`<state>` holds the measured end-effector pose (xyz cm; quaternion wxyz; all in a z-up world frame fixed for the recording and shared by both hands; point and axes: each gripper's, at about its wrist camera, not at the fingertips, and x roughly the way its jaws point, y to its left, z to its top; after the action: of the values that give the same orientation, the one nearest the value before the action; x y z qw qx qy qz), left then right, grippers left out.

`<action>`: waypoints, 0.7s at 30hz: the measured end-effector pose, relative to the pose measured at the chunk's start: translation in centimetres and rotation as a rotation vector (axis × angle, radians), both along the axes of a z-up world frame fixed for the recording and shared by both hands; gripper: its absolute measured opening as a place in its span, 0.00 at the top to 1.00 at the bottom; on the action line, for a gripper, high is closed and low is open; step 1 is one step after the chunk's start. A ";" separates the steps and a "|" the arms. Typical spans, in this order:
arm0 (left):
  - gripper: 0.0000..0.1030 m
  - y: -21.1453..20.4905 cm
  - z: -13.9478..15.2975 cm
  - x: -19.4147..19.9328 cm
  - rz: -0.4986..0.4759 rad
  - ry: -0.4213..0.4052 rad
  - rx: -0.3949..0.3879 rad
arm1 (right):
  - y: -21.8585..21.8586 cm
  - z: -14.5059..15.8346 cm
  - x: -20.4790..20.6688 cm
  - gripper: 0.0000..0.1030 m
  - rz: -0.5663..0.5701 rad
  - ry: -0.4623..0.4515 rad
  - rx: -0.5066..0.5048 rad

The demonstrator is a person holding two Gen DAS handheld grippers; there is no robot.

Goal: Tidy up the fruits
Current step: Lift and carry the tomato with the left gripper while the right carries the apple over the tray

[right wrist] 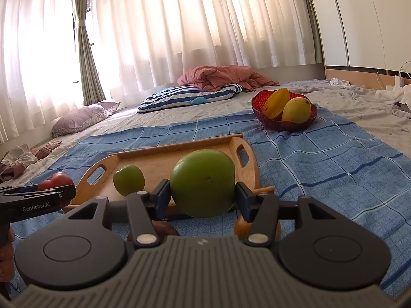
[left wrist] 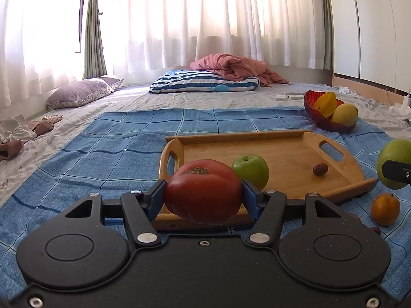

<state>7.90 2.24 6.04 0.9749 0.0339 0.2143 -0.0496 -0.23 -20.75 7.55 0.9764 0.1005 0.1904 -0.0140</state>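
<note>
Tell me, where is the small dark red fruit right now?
The small dark red fruit lies on the wooden tray, seen in the left wrist view, to the right of the green apple resting there.

I count around the wooden tray [left wrist: 331,192] | green apples: 2, one on it [left wrist: 250,170], one beside it [right wrist: 203,183] | tomato: 1 [left wrist: 203,191] | orange: 1 [left wrist: 385,209] | small red fruit on it: 1 [left wrist: 320,169] | red bowl beyond it: 1 [left wrist: 312,107], two yellow fruits inside | pillows beyond it: 2

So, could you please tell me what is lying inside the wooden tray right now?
Inside the wooden tray lie a green apple and a small dark red fruit. The held tomato covers the tray's near left corner, so anything there cannot be seen.
</note>
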 end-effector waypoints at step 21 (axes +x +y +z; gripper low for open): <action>0.42 0.9 0.8 11.4 0.026 0.166 -0.160 | -4.1 2.8 13.0 0.44 0.064 0.131 0.052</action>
<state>19.33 3.11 6.83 0.9539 -0.0511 0.2901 -0.0565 12.72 -24.87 10.30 0.9588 0.1187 0.2575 0.0159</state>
